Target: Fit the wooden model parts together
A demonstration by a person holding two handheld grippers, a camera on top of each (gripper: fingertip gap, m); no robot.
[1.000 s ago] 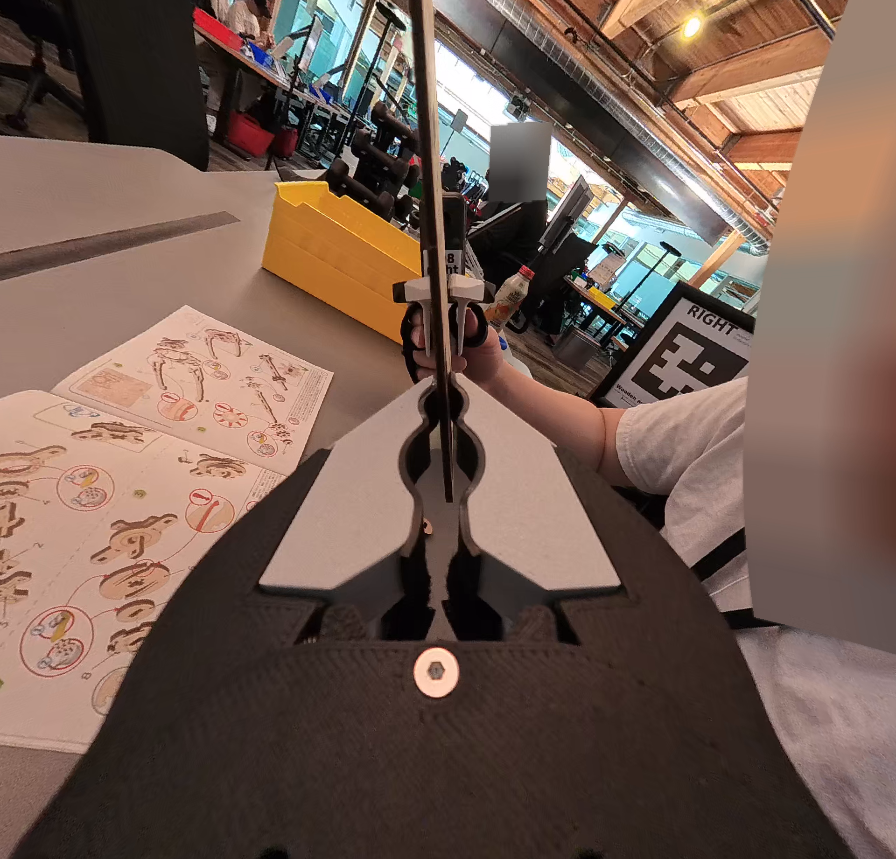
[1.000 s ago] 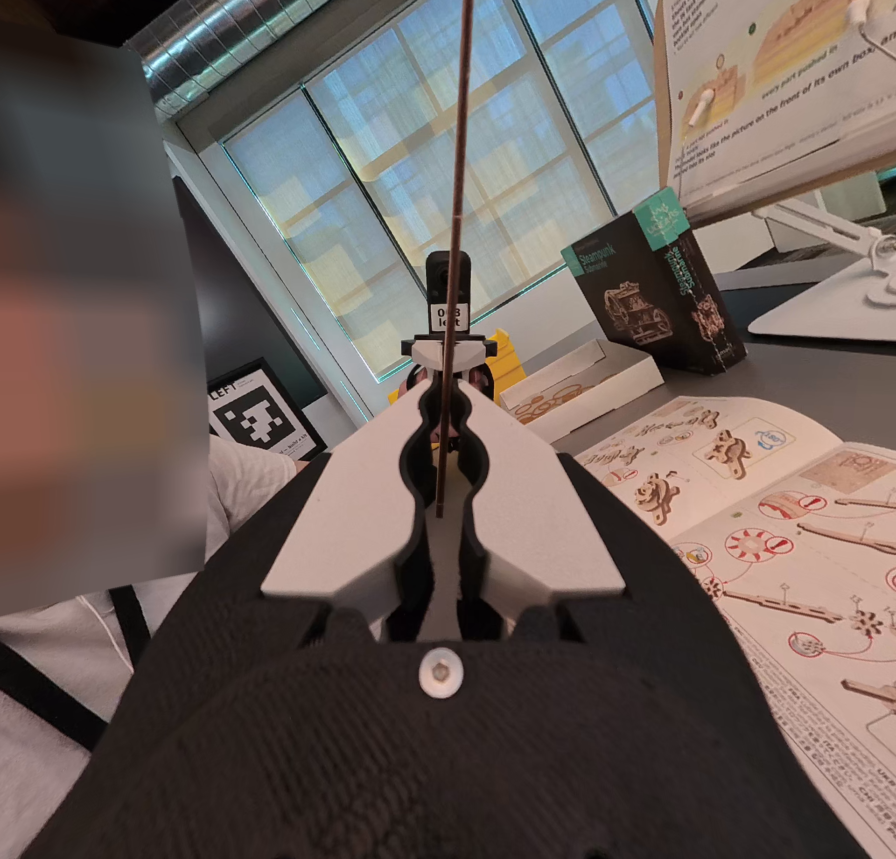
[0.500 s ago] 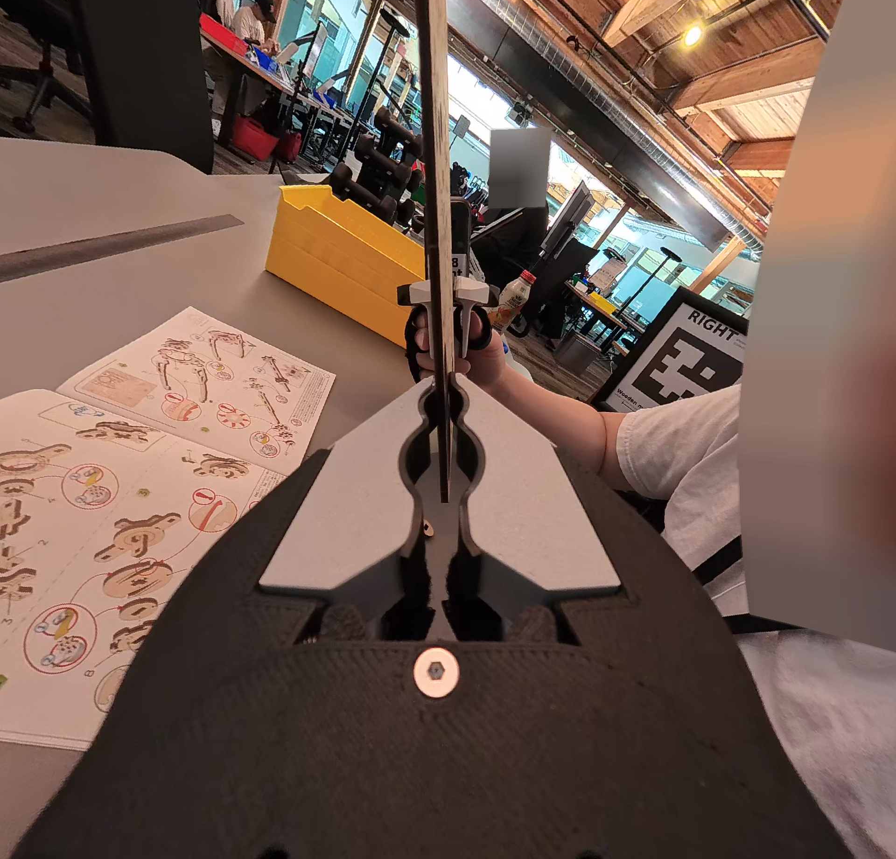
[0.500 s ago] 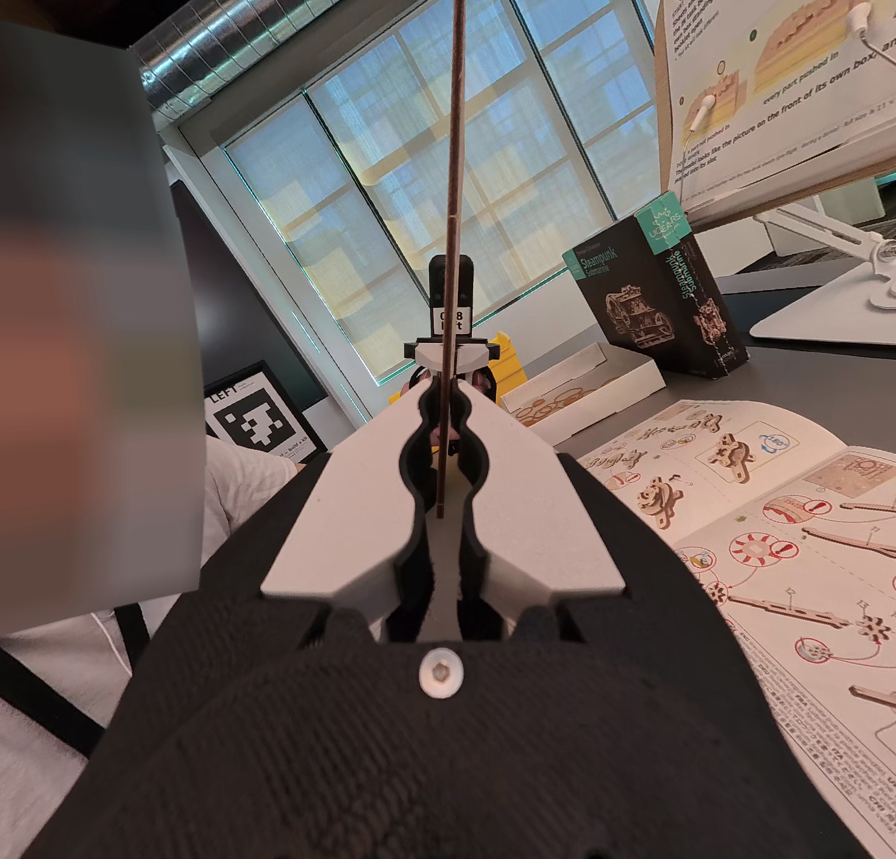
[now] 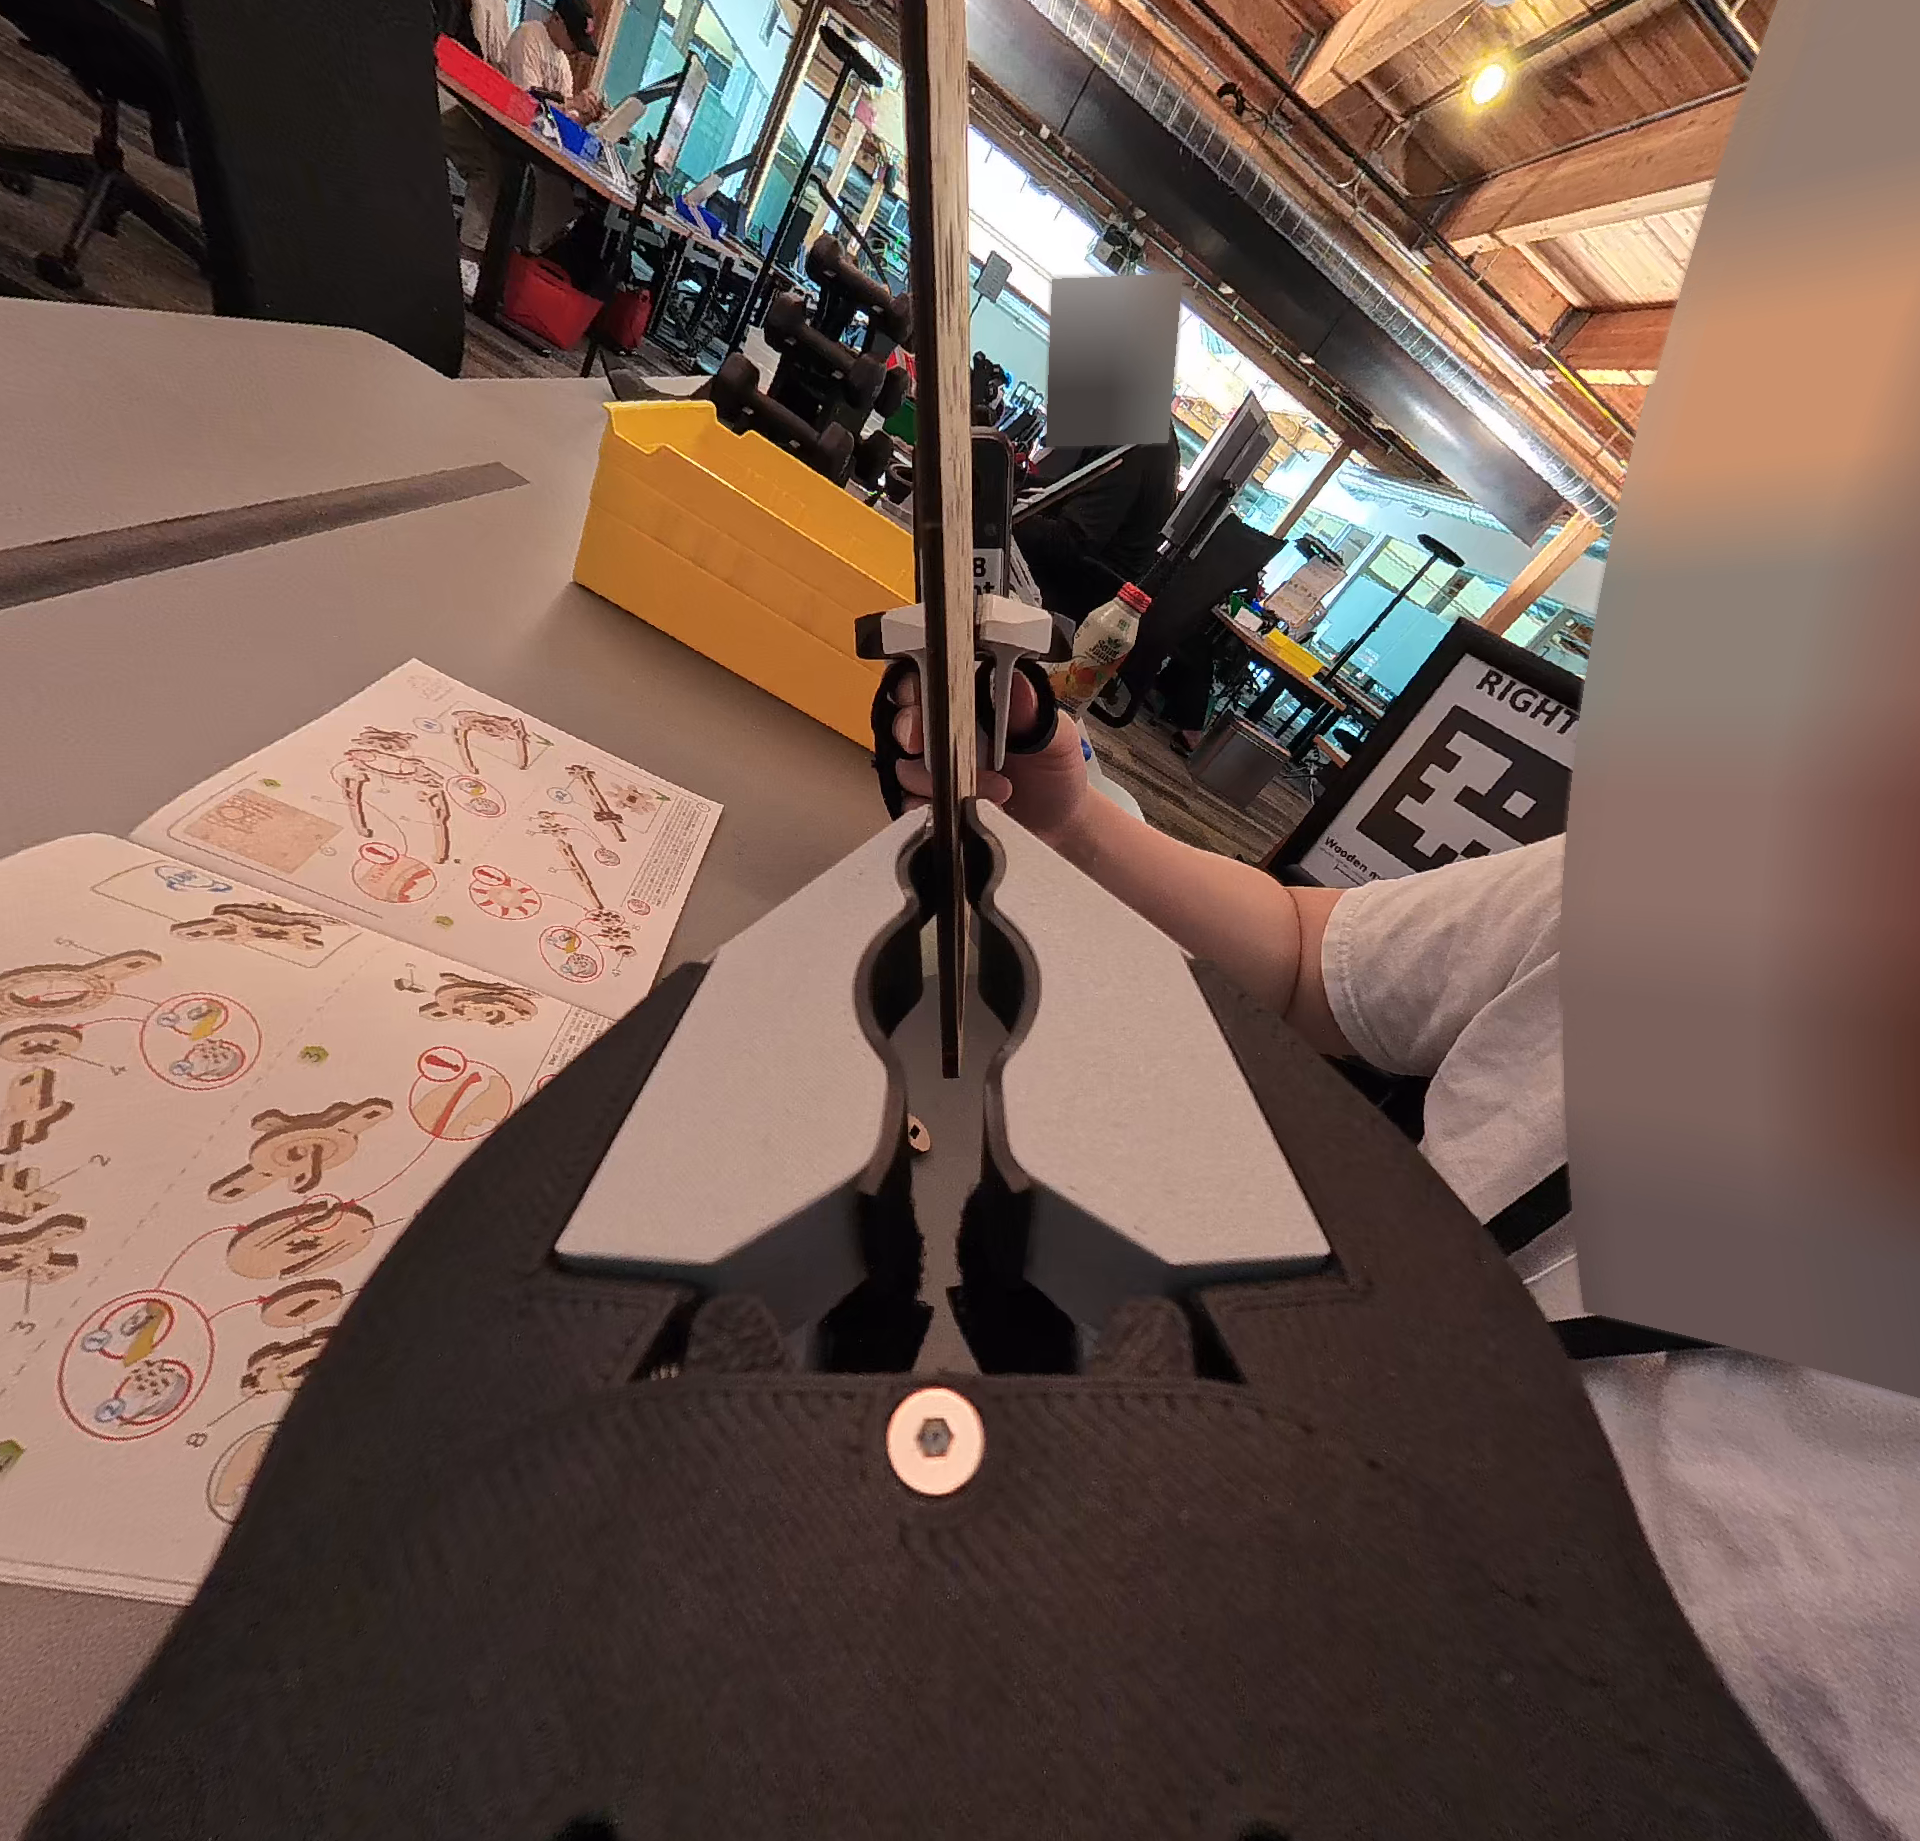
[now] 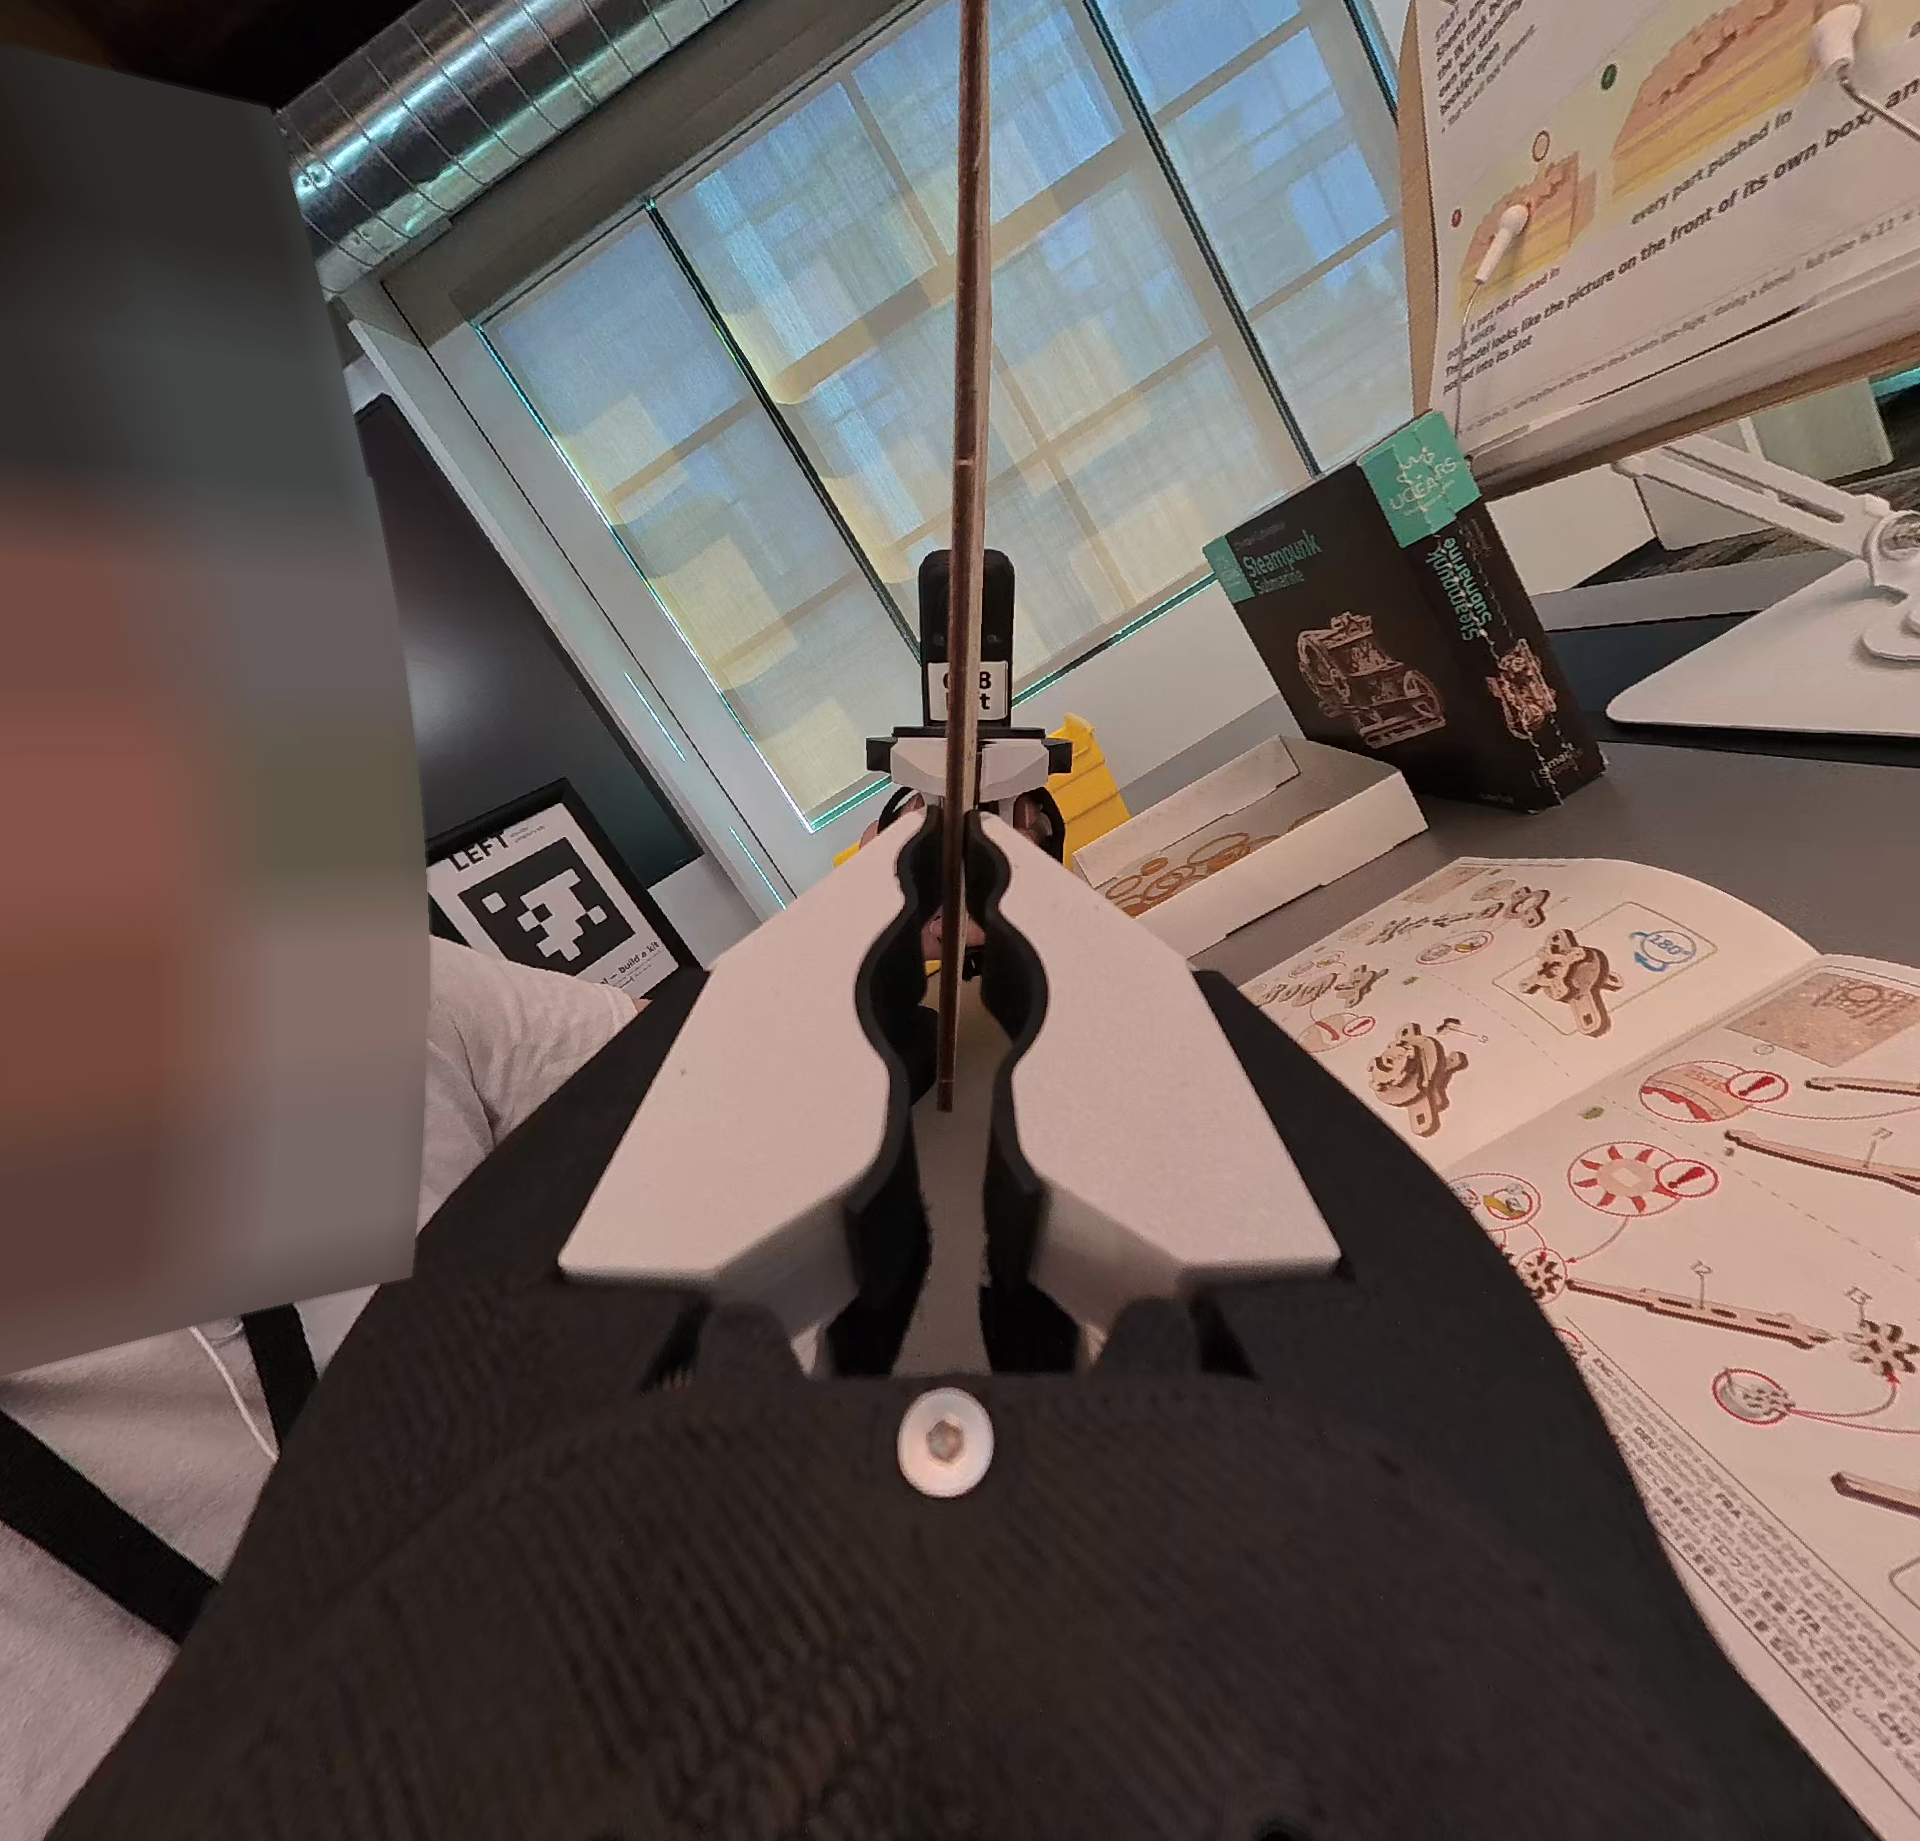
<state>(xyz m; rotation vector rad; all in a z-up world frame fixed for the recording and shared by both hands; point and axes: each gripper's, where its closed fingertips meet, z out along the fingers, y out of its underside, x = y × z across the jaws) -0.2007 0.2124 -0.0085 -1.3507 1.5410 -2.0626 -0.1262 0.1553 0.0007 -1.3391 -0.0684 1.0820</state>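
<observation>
A thin wooden sheet [image 5: 940,337] stands on edge in the air above the table, seen edge-on in both views. My left gripper [image 5: 951,817] is shut on its near edge. My right gripper [image 6: 961,823] is shut on the opposite edge of the same sheet [image 6: 971,337]. The two grippers face each other. The right one shows beyond the sheet in the left wrist view [image 5: 954,638], held by a hand. The left one shows beyond it in the right wrist view [image 6: 961,757]. The sheet's faces and any cut parts on it are hidden.
An open instruction booklet [image 5: 312,1012] lies on the grey table [image 5: 208,420], also in the right wrist view [image 6: 1662,1116]. A yellow bin [image 5: 727,555] stands behind it. A white tray of wooden parts [image 6: 1247,846] and a dark kit box [image 6: 1403,638] stand at the right. A small wooden piece [image 5: 914,1137] lies below. My right fingertips sit around 10 centimetres from my left ones.
The sheet has turned slightly, so a little more of its face shows in the left wrist view. Both grippers keep their hold and have barely shifted.
</observation>
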